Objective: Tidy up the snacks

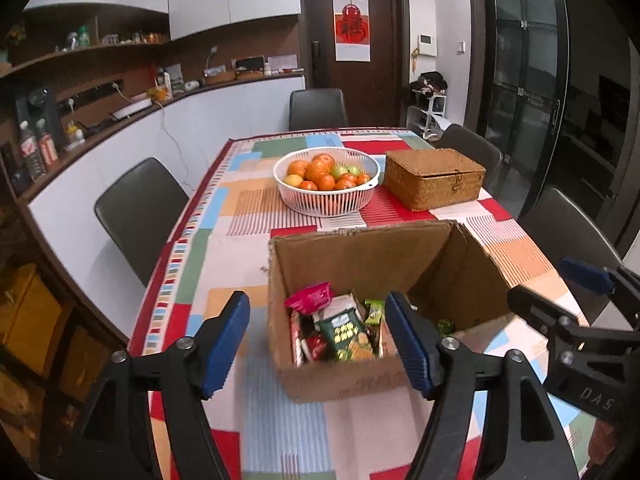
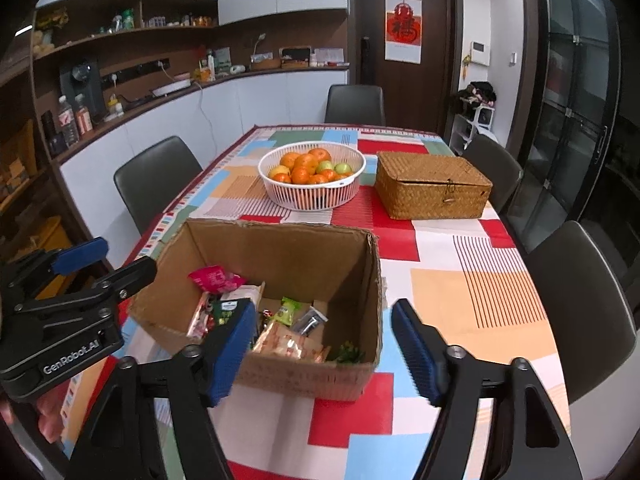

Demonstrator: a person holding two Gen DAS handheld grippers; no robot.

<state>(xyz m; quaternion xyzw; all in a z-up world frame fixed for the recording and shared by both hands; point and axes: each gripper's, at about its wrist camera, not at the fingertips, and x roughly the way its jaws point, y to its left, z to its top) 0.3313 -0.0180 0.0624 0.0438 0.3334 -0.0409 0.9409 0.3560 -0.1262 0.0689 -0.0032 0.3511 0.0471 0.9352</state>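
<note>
An open cardboard box [image 1: 360, 280] is seen near the front of a patchwork-clothed table [image 1: 224, 240], with snack packets [image 1: 340, 328] already gathered inside. Both the left claw [image 1: 318, 344] and the right claw [image 2: 324, 348] are held released and empty before it. Farther off, a fruit basket [image 1: 326, 184] stands left of a closed wicker box [image 1: 434, 178]. No loose snacks are visible, so the sorting seems nearly done.

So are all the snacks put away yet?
Looks nearly done: the snack packets lie inside the cardboard box, and no loose ones show on the tablecloth. Nothing is in hand; the left gripper and right gripper are both open and empty. The wicker box is closed.
</note>
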